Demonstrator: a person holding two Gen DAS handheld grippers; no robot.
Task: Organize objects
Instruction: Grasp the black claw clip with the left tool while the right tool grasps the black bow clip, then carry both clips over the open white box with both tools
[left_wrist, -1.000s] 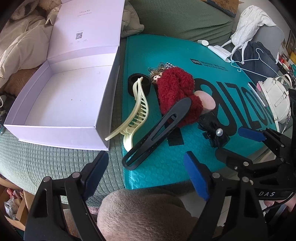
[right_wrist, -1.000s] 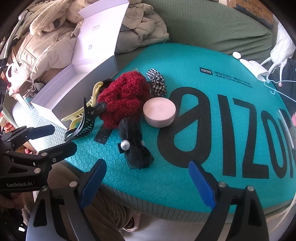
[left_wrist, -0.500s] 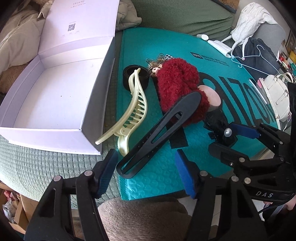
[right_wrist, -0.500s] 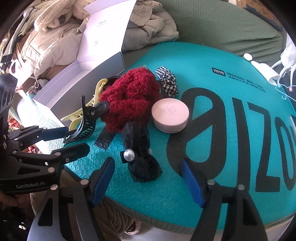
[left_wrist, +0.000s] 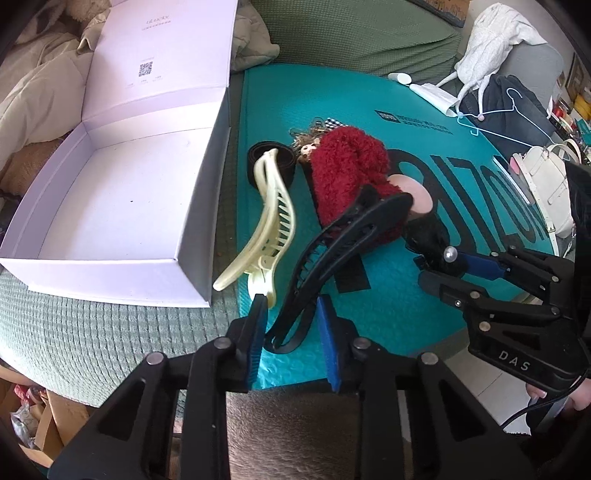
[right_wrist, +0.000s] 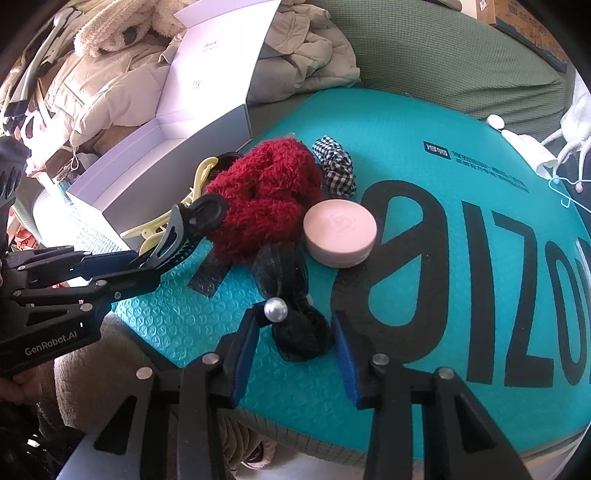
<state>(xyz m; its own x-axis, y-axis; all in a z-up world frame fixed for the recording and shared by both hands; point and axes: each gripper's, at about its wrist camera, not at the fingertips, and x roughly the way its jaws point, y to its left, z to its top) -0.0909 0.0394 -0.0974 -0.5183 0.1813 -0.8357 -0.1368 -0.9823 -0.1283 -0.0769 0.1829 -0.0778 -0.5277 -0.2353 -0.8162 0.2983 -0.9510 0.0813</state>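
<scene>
A white box (left_wrist: 110, 184) is sitting open on the green cover (left_wrist: 92, 332), its lid standing up at the back and its floor bare. Its right wall is running just beside the left edge of the teal mat (left_wrist: 388, 302), leaving only a narrow strip of cover between them. The mat's near edge is lying close under both grippers. To the right of the clutter, the mat is bare across its big black letters.

The left gripper (left_wrist: 291, 332) is closing, its blue pads (left_wrist: 256, 332) pinching the near end of the black clip (left_wrist: 332, 251). The clip is tilting up from the mat, its far end resting against the red scrunchie (left_wrist: 347, 177). The cream clip (left_wrist: 273, 214) is lying just left of it, its tip over a black band (left_wrist: 271, 162), its near end just beside the left pad.

The right gripper (right_wrist: 295, 354) is also closing, with the black bow (right_wrist: 295, 314) between its pads; the left one is touching the bow beside its pearl (right_wrist: 275, 309), while the right one looks to be just at the mesh, and I cannot tell whether it is pressing. The bow is lying on the mat near its front edge. A pink tin (right_wrist: 340, 236) is sitting just beyond the bow, touching the scrunchie, and a checked scrunchie (right_wrist: 336, 170) is lying behind them.
</scene>
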